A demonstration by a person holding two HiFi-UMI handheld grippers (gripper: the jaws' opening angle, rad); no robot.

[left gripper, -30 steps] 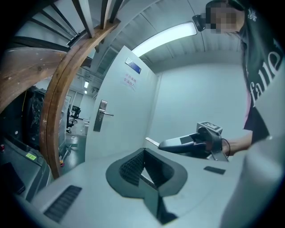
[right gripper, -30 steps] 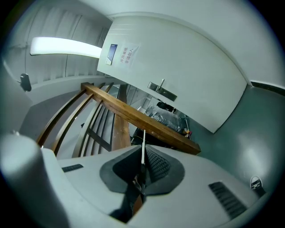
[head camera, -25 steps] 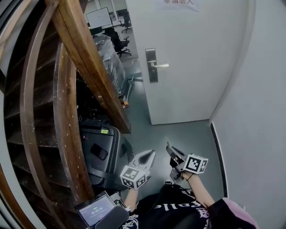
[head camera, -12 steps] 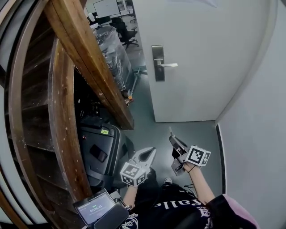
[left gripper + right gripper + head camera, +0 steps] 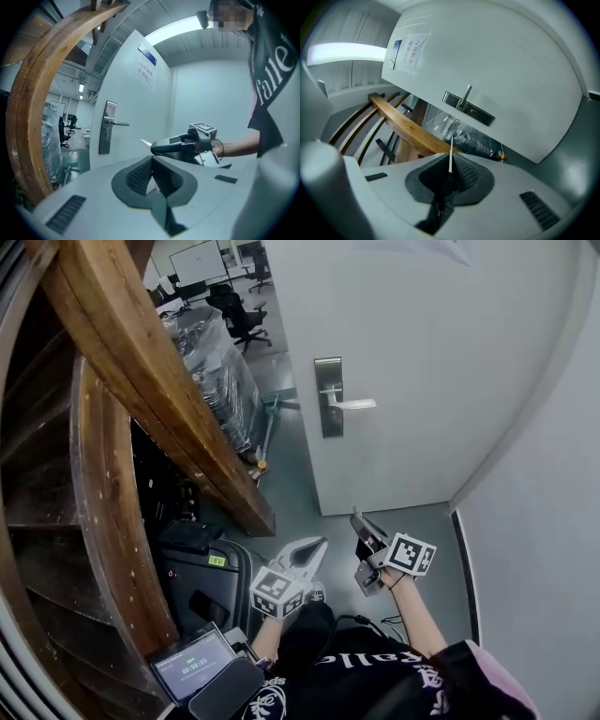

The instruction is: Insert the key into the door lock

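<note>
The white door (image 5: 422, 371) stands ahead, with a steel lock plate (image 5: 328, 397) and a lever handle (image 5: 354, 404) pointing right. My right gripper (image 5: 357, 518) is shut on a thin silver key (image 5: 450, 154) that sticks out past the jaws, well short of and below the lock. In the right gripper view the lock plate (image 5: 468, 108) and handle (image 5: 466, 96) lie beyond the key tip. My left gripper (image 5: 309, 551) hangs beside it, lower left, shut and holding nothing. The left gripper view shows the right gripper (image 5: 157, 148), the key (image 5: 145, 142) and the lock plate (image 5: 108, 126).
A slanted wooden stair beam (image 5: 159, 381) fills the left. Below it stand a black case (image 5: 202, 587) and a small screen device (image 5: 192, 667). Plastic-wrapped goods (image 5: 216, 362) and office chairs lie through the doorway. A grey wall (image 5: 544, 521) closes the right side.
The door and its lock have grown larger and sit lower in the head view. My right gripper with the key has risen slightly towards the door; the left has barely moved.
</note>
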